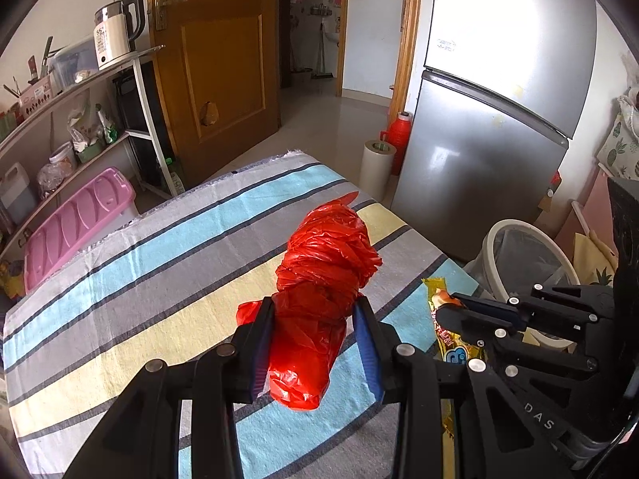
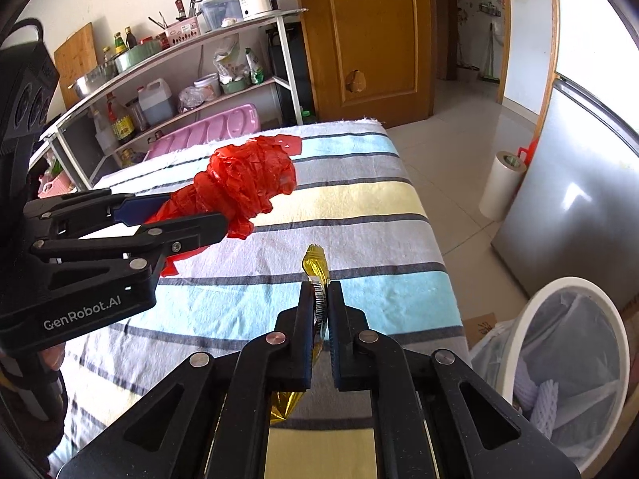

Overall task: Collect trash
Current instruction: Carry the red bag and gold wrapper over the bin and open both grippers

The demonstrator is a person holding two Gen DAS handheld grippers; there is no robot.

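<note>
Left wrist view puts us right behind our left tool, its blue-padded fingers pressed against both sides of a crumpled red plastic bag. We see the bag's far end sticking up and forward past the fingertips, lifted clear of the striped cloth that covers the surface. To the right in this view, our right tool carries a yellow snack wrapper beside the surface's edge.

From the right wrist view, our right tool is pinched narrow on that yellow wrapper, which runs between the fingers, one end poking out ahead and the other crumpled underneath near the camera. The left tool enters from the left here, gripping the red bag above the cloth.

A white bin with a clear liner stands on the floor off the surface's right edge, just in front of a silver fridge. We can make out pale scraps already inside it.
</note>
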